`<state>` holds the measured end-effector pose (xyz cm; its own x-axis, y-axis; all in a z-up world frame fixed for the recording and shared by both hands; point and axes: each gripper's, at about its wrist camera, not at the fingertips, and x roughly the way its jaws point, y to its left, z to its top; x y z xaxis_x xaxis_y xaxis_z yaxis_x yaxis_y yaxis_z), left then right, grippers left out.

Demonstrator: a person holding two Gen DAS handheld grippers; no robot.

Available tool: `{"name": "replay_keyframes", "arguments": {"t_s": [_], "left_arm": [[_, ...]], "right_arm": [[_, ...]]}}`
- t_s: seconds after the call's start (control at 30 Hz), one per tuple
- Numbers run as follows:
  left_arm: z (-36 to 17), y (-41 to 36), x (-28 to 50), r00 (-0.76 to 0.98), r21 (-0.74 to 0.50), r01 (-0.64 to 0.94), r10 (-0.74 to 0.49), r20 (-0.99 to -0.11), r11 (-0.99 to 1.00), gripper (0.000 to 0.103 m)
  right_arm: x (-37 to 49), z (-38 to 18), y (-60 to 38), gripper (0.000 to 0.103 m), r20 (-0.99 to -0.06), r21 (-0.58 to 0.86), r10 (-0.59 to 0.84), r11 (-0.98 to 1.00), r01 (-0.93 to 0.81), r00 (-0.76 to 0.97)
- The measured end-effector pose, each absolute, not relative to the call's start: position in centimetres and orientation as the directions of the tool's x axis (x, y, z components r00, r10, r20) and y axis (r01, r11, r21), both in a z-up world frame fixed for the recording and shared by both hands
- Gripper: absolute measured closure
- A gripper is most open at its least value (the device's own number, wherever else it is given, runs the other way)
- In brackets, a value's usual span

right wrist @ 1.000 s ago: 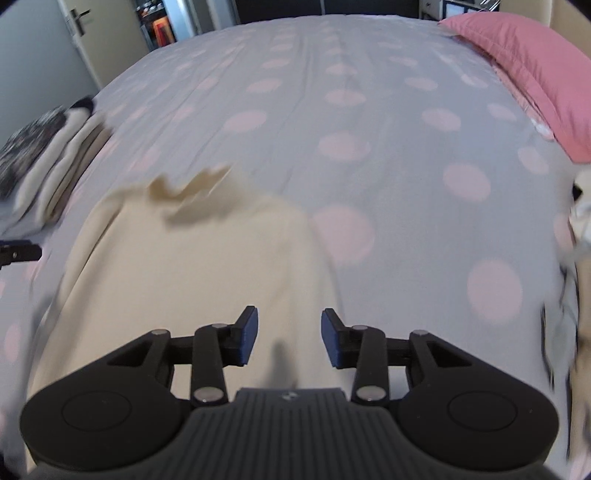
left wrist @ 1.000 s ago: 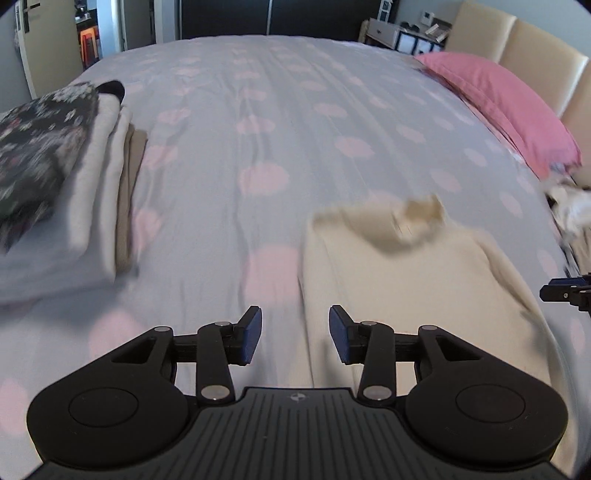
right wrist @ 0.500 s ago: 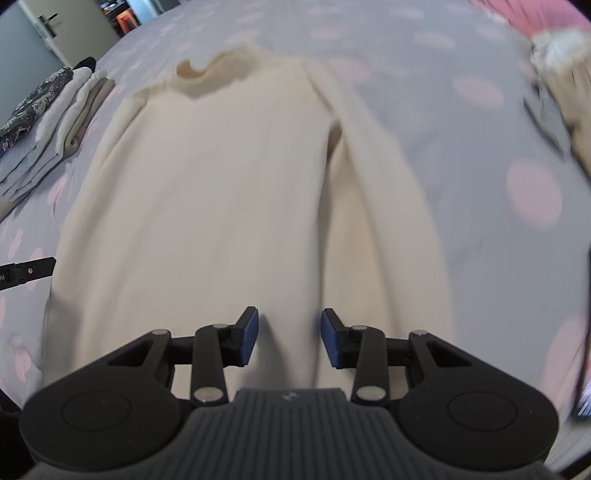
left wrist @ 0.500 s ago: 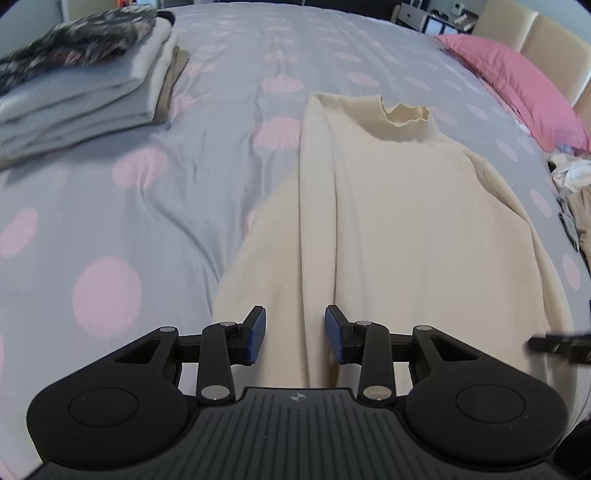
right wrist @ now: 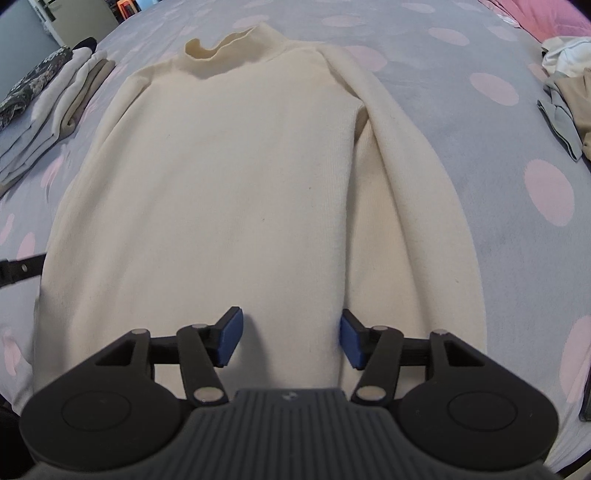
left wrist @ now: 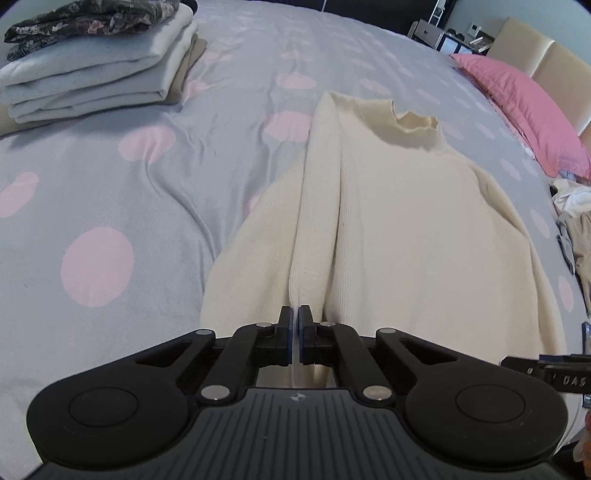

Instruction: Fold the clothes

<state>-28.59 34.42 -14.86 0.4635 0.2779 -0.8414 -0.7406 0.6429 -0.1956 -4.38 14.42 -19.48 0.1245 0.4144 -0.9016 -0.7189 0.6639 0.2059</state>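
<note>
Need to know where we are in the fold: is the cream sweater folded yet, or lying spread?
Spread. The sweater lies flat on the bed, collar away from the cameras, both sleeves alongside the body, no fold across it.

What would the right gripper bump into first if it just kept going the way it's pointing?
Most likely the cream sweater lying flat on the bed. The right gripper points steeply down at its lower body, jaws opening with nothing between them. How much gap remains is hard to judge.

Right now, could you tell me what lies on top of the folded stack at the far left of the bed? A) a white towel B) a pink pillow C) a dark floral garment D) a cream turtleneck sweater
C: a dark floral garment tops the folded stack.
</note>
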Motion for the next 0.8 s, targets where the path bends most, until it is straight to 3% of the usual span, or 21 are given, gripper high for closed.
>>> {"name": "replay_keyframes", "arguments": {"t_s": [0.37,0.8], "left_arm": [[-12.2,36.2,-31.4,0.476,-0.212,-0.793,0.363,-0.801,0.572,0.102],[-9.5,43.6,-34.0,0.393,-0.153,-0.896,0.586,-0.709,0.417,0.102]], "right_arm": [[-4.3,-19.3,14.3,0.042,-0.898,0.214,0.421,0.671,-0.71,0.127],[-4.1,-19.5,14.7,0.041,-0.898,0.201,0.419,0.657,-0.727,0.131]]}}
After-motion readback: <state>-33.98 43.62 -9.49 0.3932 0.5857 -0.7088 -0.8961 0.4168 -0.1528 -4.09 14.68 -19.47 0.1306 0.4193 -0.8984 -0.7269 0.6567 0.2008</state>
